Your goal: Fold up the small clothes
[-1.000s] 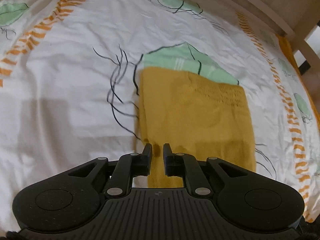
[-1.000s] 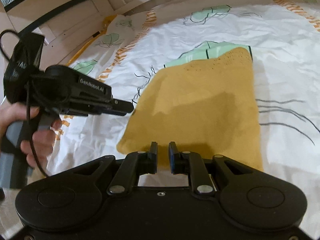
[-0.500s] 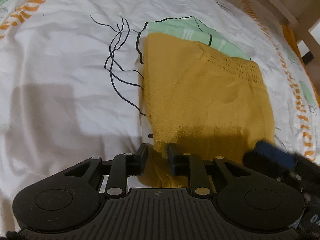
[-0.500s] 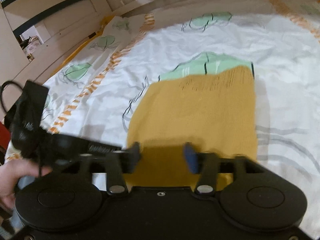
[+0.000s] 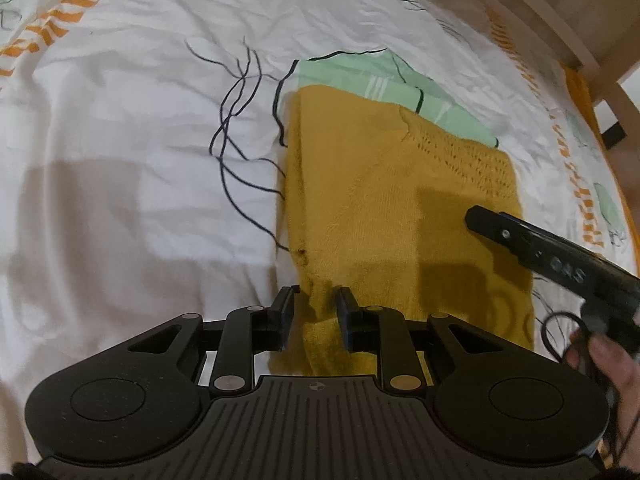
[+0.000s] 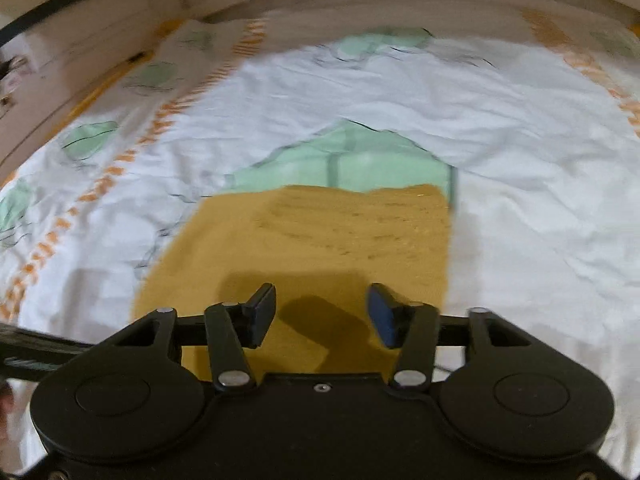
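Observation:
A mustard-yellow knitted garment [image 5: 392, 216] lies folded on the white patterned bedsheet [image 5: 120, 140]. My left gripper [image 5: 316, 304] is at its near left corner, jaws partly open, with a raised fold of the fabric between them. My right gripper [image 6: 322, 308] is open and empty, hovering above the garment's [image 6: 320, 232] near edge. The right gripper also shows in the left wrist view [image 5: 472, 216], over the garment's right side, with a hand behind it.
A wooden bed frame [image 5: 560, 12] runs along the far right of the left wrist view. Pale wooden furniture [image 6: 80, 20] stands beyond the bed's far left edge. The sheet has green leaf and orange stripe prints.
My left gripper moved down to the garment's near left corner and opened slightly around a fold. My right gripper opened wide and moved in over the near edge.

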The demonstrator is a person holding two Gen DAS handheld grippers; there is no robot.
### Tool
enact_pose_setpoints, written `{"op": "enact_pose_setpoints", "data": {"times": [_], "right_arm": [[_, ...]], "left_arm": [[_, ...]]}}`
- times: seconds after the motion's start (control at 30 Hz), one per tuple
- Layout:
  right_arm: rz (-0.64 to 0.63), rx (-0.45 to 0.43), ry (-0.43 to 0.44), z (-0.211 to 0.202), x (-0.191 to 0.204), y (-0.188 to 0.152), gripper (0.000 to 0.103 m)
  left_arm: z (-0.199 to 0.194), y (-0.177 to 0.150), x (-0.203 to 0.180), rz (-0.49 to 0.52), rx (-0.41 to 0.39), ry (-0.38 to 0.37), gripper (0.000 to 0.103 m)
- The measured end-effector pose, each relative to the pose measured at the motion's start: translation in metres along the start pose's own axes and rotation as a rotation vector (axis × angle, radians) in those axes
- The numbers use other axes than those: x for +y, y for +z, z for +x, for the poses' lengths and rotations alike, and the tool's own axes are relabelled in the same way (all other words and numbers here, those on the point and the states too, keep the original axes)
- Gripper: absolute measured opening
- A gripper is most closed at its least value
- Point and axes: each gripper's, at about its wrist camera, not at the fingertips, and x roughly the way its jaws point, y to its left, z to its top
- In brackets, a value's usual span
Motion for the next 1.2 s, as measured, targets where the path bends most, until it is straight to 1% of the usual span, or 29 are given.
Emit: {"op": "enact_pose_setpoints", "data": {"times": [0.07, 0.23, 0.37, 0.47, 0.8, 0.9, 0.97, 1.0, 1.07, 1.1, 1.17, 1.2], "right_arm": [[0.017, 0.002, 0.004, 0.001, -0.007, 0.000, 0.045], [-0.001, -0.014, -0.009, 0.000, -0.006, 0.000, 0.045], [-0.008, -0.031, -0.034, 0.002, -0.007, 0.002, 0.044], [-0.020, -0.046, -0.068, 0.003, -0.008, 0.006, 0.044], [-0.160, -0.065, -0.183, 0.003, 0.004, 0.004, 0.045], [-0.142, -0.070, -0.199, -0.001, 0.000, 0.006, 0.050], [-0.115, -0.072, -0.196, -0.008, -0.004, 0.007, 0.063], [-0.091, -0.074, -0.173, -0.012, -0.008, 0.007, 0.066], [-0.039, -0.070, -0.121, -0.020, -0.016, 0.006, 0.076], [-0.010, -0.065, -0.102, -0.025, -0.020, 0.005, 0.078], [0.034, -0.048, -0.072, -0.032, -0.027, 0.001, 0.085], [0.055, -0.038, -0.056, -0.035, -0.030, -0.002, 0.086]], "left_arm": [[0.000, 0.000, -0.005, 0.022, -0.004, 0.015, 0.023], [0.000, -0.002, -0.016, 0.087, -0.017, 0.052, 0.023], [-0.001, -0.002, -0.016, 0.082, -0.019, 0.056, 0.023], [-0.001, -0.001, -0.014, 0.074, -0.020, 0.060, 0.024], [-0.006, 0.000, -0.016, 0.082, -0.025, 0.058, 0.024], [-0.012, 0.002, -0.015, 0.086, -0.037, 0.036, 0.024], [-0.018, 0.004, -0.011, 0.078, -0.047, 0.004, 0.025], [-0.021, 0.005, -0.007, 0.062, -0.056, -0.015, 0.025], [-0.027, 0.006, 0.003, 0.023, -0.070, -0.040, 0.030], [-0.029, 0.007, 0.007, 0.004, -0.075, -0.046, 0.030], [-0.032, 0.006, 0.014, -0.028, -0.084, -0.046, 0.030], [-0.033, 0.005, 0.017, -0.039, -0.087, -0.045, 0.030]]}}
